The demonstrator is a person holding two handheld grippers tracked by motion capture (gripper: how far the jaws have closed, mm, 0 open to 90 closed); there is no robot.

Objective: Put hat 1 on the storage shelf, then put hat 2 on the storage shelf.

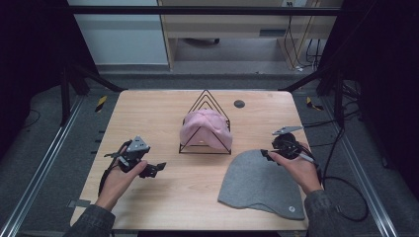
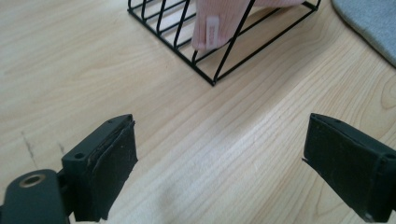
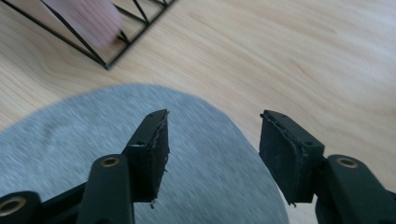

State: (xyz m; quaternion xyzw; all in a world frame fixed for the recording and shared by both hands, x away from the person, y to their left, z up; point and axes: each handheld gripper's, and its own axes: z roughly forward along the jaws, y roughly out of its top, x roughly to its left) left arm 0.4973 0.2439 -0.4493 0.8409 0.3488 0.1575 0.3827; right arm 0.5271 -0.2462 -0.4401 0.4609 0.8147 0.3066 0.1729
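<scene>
Near the lower right of the high view, the grey beanie (image 1: 262,185) lies flat on the wooden counter (image 1: 163,197). Right tongs (image 3: 212,140) hover over its top edge, spread, pinching nothing. Left tongs (image 2: 219,158) at the lower left are spread wide over bare wood. A pink hat (image 1: 205,128) hangs on the black wire rack (image 1: 205,148) in the middle.

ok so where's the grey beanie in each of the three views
High view: the grey beanie lies flat at lower right of the table, under the right gripper.
Left gripper view: only its edge, in the top right corner.
Right gripper view: it fills the lower left, beneath the open jaws.
Shared landmark: the black wire rack holding the pink hat.
</scene>
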